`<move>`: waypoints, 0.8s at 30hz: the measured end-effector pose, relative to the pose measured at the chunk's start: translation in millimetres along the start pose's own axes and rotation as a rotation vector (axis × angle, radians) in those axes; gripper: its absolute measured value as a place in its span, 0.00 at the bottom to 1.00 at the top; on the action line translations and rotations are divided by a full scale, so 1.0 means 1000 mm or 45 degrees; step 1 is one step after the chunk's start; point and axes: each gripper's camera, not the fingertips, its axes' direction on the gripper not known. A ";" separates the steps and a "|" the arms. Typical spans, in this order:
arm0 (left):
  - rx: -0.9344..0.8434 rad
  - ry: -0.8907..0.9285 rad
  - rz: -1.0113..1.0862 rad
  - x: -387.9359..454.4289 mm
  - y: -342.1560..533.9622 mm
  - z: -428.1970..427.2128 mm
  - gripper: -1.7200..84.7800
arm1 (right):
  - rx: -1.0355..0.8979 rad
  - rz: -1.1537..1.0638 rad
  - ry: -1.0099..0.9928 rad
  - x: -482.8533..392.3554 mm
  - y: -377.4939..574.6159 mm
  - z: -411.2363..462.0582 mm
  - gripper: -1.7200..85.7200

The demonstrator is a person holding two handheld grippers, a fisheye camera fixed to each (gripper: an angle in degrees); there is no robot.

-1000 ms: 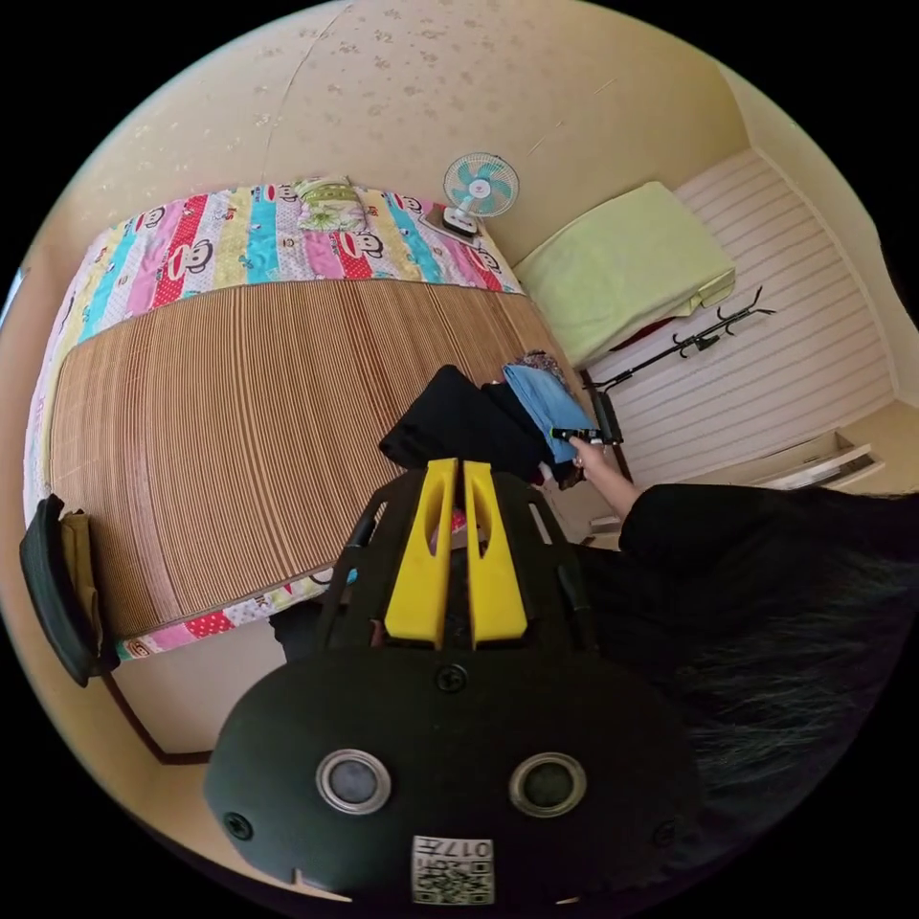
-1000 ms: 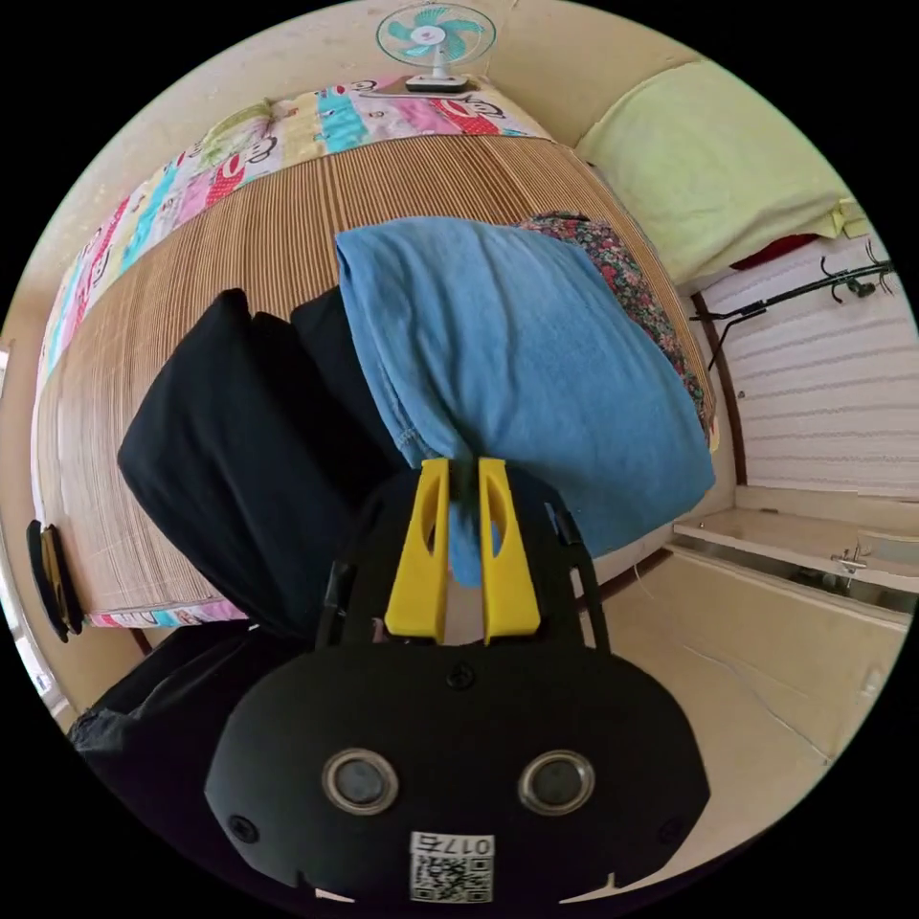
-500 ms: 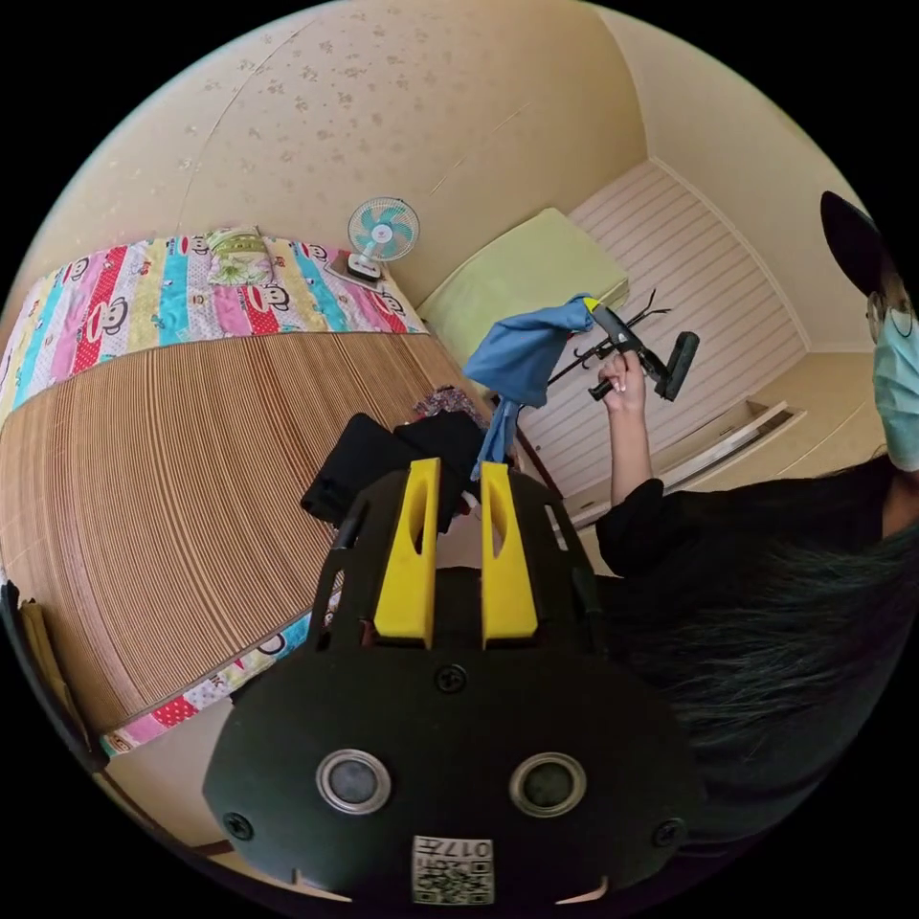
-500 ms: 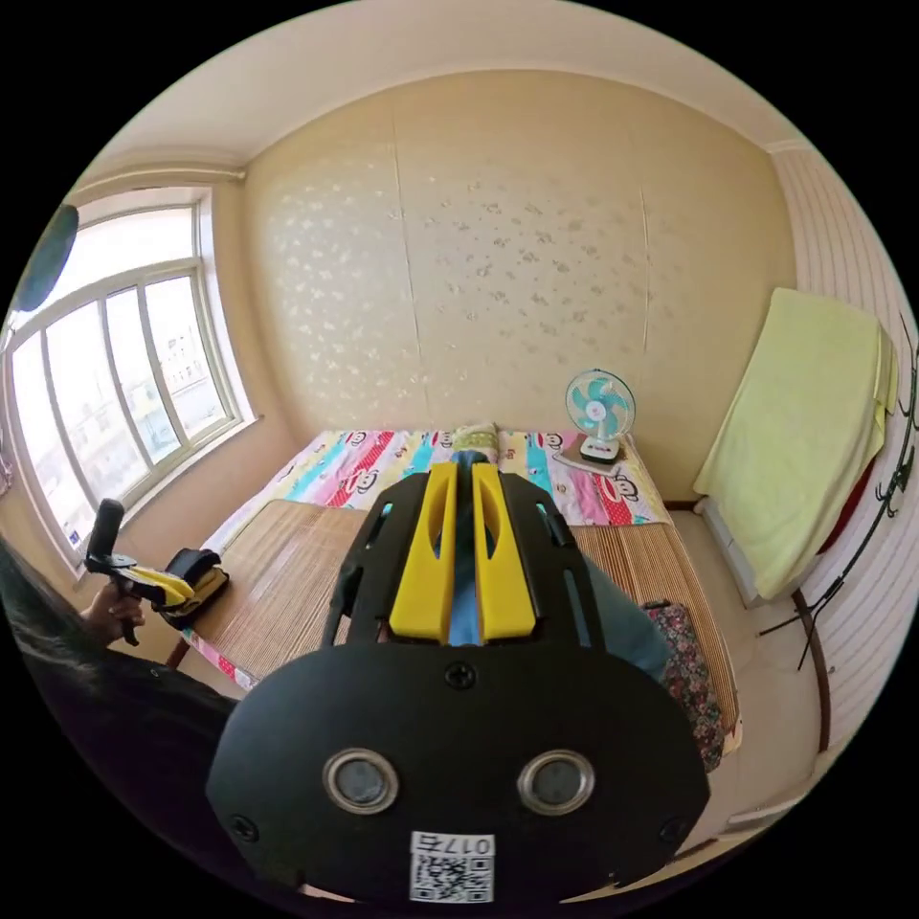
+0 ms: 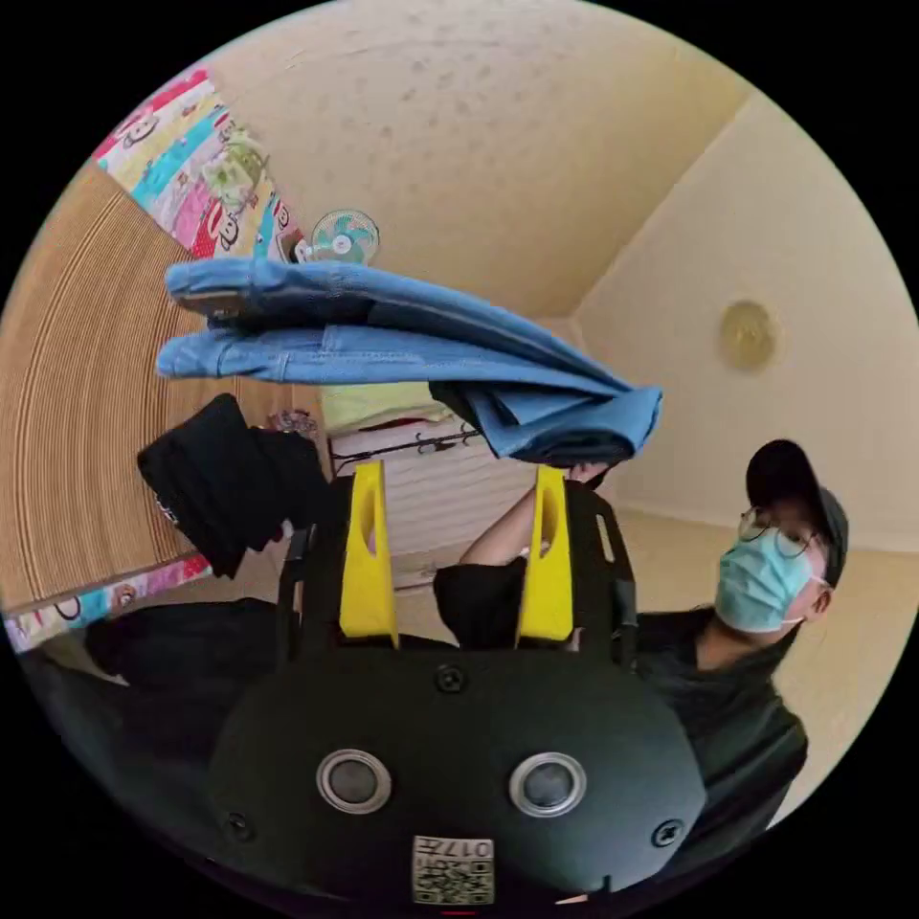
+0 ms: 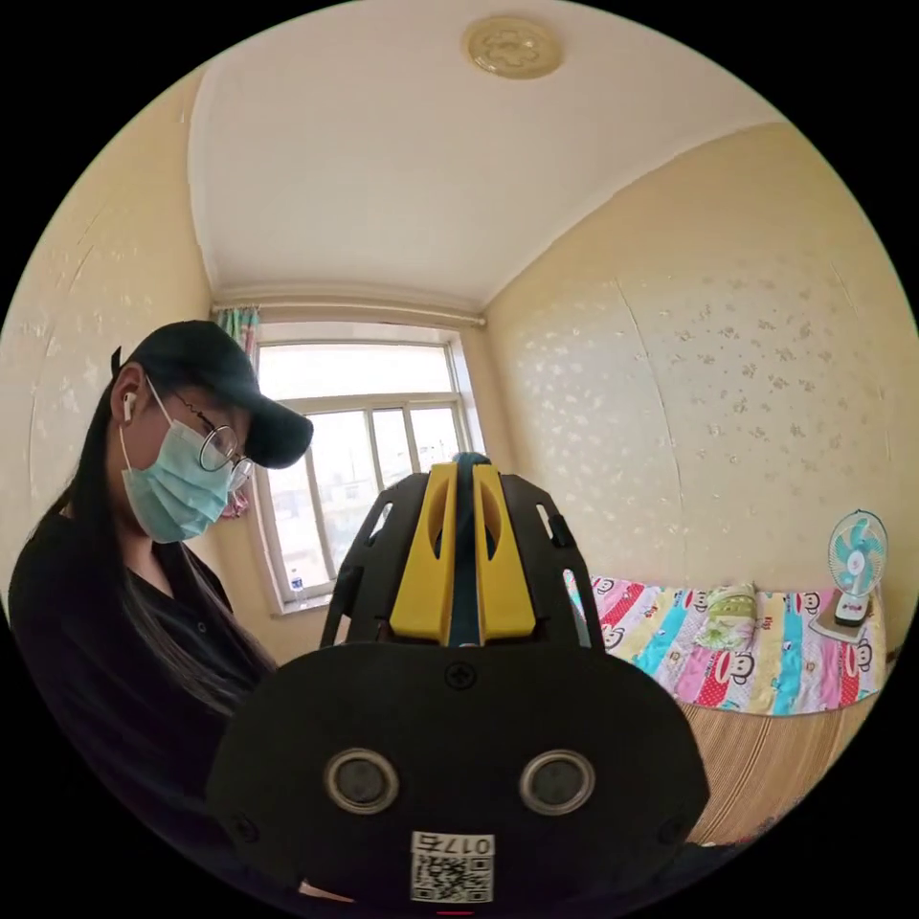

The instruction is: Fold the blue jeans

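The blue jeans (image 5: pixel 383 349) hang in the air in the left gripper view, loosely bunched, with the legs stretching left over the bed. A hand (image 5: pixel 586 471) holds them up from under their right end. My left gripper (image 5: pixel 459 474) stands open below the jeans, its yellow jaws wide apart with nothing between them. In the right gripper view my right gripper (image 6: pixel 466 469) points up toward the window, shut on a strip of the blue jeans (image 6: pixel 466 565) that runs between its jaws.
A pile of black clothes (image 5: pixel 220 474) and a floral garment (image 5: pixel 292 419) lie at the edge of the bamboo mat (image 5: pixel 67 383) on the bed. A fan (image 5: pixel 343 235) stands at the bed's far end. The person (image 6: pixel 124 593) stands close beside both grippers.
The right gripper has lifted the jeans off the clothes pile and high into the air. The left gripper's jaws have opened wide. Both cameras have tilted upward.
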 end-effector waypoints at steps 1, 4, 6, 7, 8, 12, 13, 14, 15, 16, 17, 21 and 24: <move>0.126 0.164 -0.206 -0.029 0.003 -0.024 0.25 | -0.007 -0.014 -0.048 -0.006 0.000 0.010 0.05; 0.389 0.459 -0.377 -0.071 0.009 -0.060 0.21 | -0.066 -0.016 -0.138 -0.019 0.005 0.037 0.04; 0.551 0.649 -0.314 -0.079 0.008 -0.076 0.15 | -0.114 -0.016 -0.163 -0.024 0.012 0.051 0.04; 0.652 0.709 -0.274 -0.079 0.007 -0.087 0.11 | -0.159 -0.014 -0.145 -0.026 0.017 0.058 0.04; 0.723 0.710 -0.253 -0.076 0.006 -0.101 0.09 | -0.211 -0.004 -0.100 -0.026 0.024 0.062 0.04; 0.773 0.524 -0.120 -0.050 -0.004 -0.146 0.05 | -0.425 -0.004 0.005 -0.019 0.053 0.060 0.05; 0.755 0.457 -0.012 -0.034 -0.008 -0.157 0.04 | -0.518 -0.009 0.034 -0.016 0.066 0.057 0.05; 0.721 0.401 0.114 -0.015 -0.013 -0.163 0.04 | -0.625 0.022 0.065 -0.009 0.080 0.053 0.05; 0.701 0.377 0.182 -0.004 -0.015 -0.165 0.03 | -0.696 0.071 0.074 -0.003 0.088 0.052 0.05; 0.652 0.323 0.324 0.019 -0.019 -0.166 0.03 | -0.839 0.230 0.088 0.014 0.105 0.050 0.05; 0.590 0.267 0.464 0.043 -0.021 -0.162 0.02 | -0.904 0.381 0.154 0.030 0.122 0.045 0.05; 0.279 0.150 0.693 0.099 -0.027 -0.129 0.02 | -0.543 0.511 0.080 0.051 0.147 0.013 0.06; 0.043 -0.068 0.846 0.135 -0.018 -0.082 0.02 | -0.379 0.532 -0.090 0.067 0.153 0.029 0.10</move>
